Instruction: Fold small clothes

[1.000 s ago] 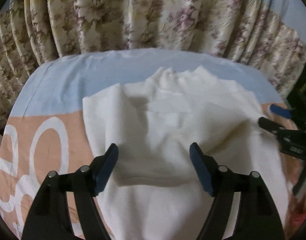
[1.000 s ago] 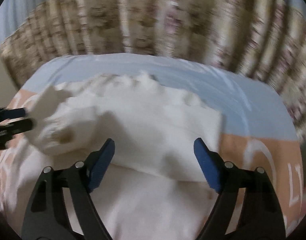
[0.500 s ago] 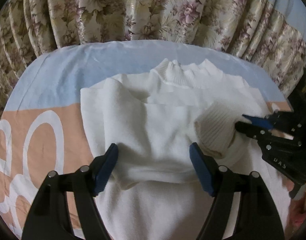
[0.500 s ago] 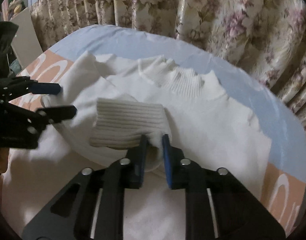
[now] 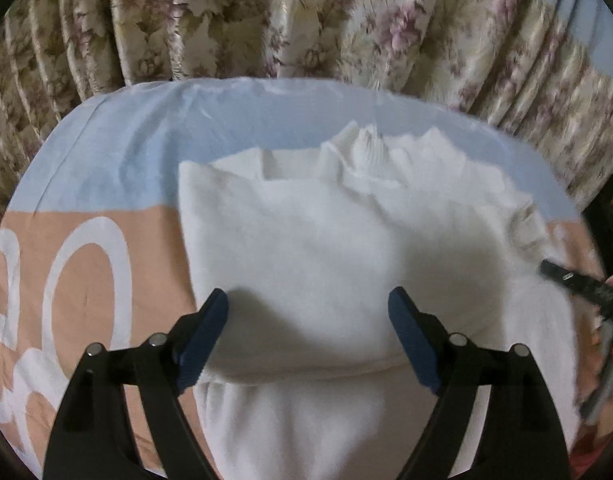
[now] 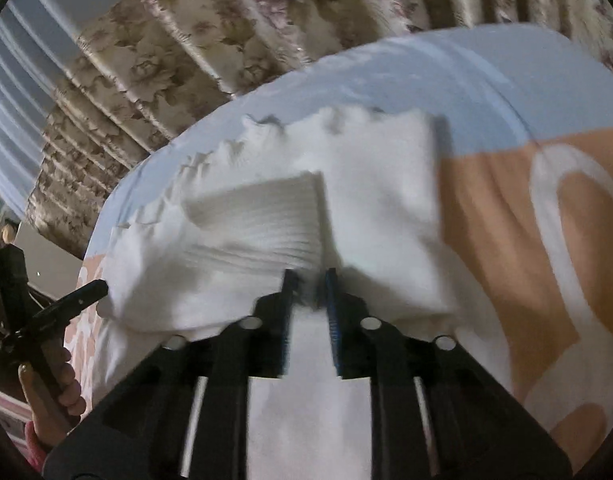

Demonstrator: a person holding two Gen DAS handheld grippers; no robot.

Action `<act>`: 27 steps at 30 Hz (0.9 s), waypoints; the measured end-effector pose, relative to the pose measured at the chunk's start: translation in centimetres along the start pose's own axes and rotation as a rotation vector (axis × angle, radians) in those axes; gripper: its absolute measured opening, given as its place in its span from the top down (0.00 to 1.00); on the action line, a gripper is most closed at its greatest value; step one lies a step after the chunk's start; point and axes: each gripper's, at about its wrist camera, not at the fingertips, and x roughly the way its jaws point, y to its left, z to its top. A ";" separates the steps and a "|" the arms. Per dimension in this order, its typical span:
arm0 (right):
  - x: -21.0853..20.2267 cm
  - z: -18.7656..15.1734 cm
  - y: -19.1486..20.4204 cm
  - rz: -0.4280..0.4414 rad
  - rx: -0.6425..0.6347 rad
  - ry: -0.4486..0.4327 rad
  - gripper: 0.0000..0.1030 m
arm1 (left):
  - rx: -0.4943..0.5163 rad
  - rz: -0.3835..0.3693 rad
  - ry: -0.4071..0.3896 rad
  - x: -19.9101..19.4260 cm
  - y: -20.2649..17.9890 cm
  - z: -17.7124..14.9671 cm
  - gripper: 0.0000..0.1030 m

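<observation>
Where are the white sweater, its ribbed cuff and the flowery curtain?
white sweater [image 5: 306, 248], left wrist view, middle of its folded body.
ribbed cuff [image 6: 266, 220], right wrist view, its ribbed face.
flowery curtain [image 5: 306, 20], left wrist view, a central pleat.

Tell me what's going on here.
A person with a gripper in each hand is folding a white sweater on a bed sheet. The right gripper has the ribbed sleeve cuff over the sweater's body; its jaws are just opening, knit between them. The left gripper hovers open above the folded left side.
</observation>
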 end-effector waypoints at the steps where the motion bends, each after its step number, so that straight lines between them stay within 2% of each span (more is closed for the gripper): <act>1: -0.3 0.1 0.3 -0.020 -0.022 -0.006 0.76 | 0.016 0.013 0.007 0.3 -0.2 -0.1 0.20; 4: -0.7 0.8 2.3 -0.077 -0.129 -0.025 0.57 | 0.068 0.063 0.017 0.9 -1.2 -0.2 0.20; 5: -0.9 0.9 2.9 -0.084 -0.168 -0.035 0.54 | 0.085 0.081 0.017 1.0 -1.5 -0.3 0.20; 9: 0.3 1.4 7.1 -0.101 -0.355 -0.020 0.51 | 0.098 0.095 0.017 1.2 -1.5 -0.6 0.20; 13: 3.7 0.9 10.3 -0.119 -0.499 0.085 0.51 | 0.090 0.088 0.021 1.3 -1.4 -0.4 0.20; 15: 5.0 0.7 10.9 -0.168 -0.531 0.097 0.56 | 0.081 0.079 0.021 1.3 -1.1 -0.4 0.20; 16: 5.3 0.7 10.8 -0.172 -0.534 0.098 0.66 | 0.079 0.076 0.021 1.2 -1.1 -0.3 0.20; 18: 5.3 0.8 10.5 -0.158 -0.531 0.093 0.77 | 0.073 0.069 0.018 1.2 -1.0 -0.2 0.20; 19: 5.2 0.8 10.4 -0.165 -0.531 0.084 0.89 | 0.070 0.066 0.015 1.1 -1.0 -0.2 0.20; 24: 0.2 2.5 8.1 -0.177 -0.412 -0.117 0.90 | 0.051 0.064 0.005 1.1 -1.0 -0.1 0.20; 25: -1.1 2.8 6.8 -0.188 -0.355 -0.158 0.90 | 0.046 0.064 0.003 1.1 -0.9 -0.1 0.20; 27: -2.0 3.3 4.3 -0.200 -0.251 -0.160 0.90 | 0.043 0.066 0.002 1.1 -1.0 0.0 0.20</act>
